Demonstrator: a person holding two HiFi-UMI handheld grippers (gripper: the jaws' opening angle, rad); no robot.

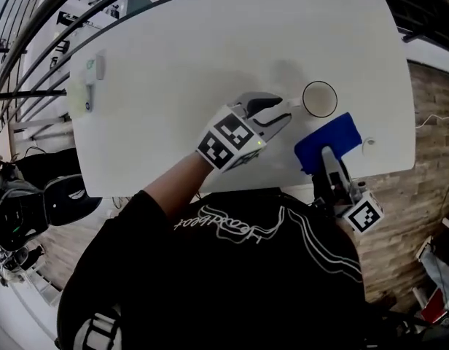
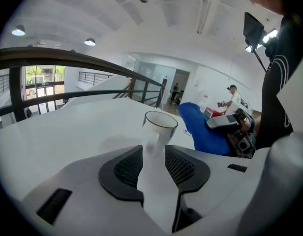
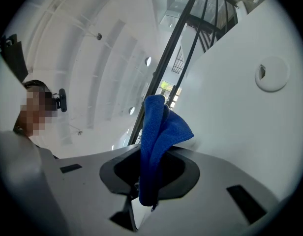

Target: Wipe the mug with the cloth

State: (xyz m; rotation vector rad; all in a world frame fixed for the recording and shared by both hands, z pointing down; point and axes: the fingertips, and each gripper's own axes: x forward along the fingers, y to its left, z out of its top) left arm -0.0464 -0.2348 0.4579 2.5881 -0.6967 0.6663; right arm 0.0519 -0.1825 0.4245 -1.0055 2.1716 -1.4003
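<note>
A clear mug (image 1: 319, 99) with a white handle stands on the white table (image 1: 181, 71), right of centre. My left gripper (image 1: 284, 108) reaches it from the left. In the left gripper view the mug (image 2: 160, 127) is upright, its handle runs back between the jaws, and the left gripper (image 2: 154, 156) is open around it. My right gripper (image 1: 329, 159) sits near the table's front edge, shut on a blue cloth (image 1: 328, 143). In the right gripper view the cloth (image 3: 159, 132) sticks up folded from between the jaws of the right gripper (image 3: 150, 166).
A round white cable cap (image 1: 369, 143) is set in the table right of the cloth, also seen as the cap (image 3: 272, 73). Small pale items (image 1: 90, 82) lie at the table's far left. A dark railing (image 2: 68, 63) runs beyond the table. A person (image 2: 233, 97) stands far off.
</note>
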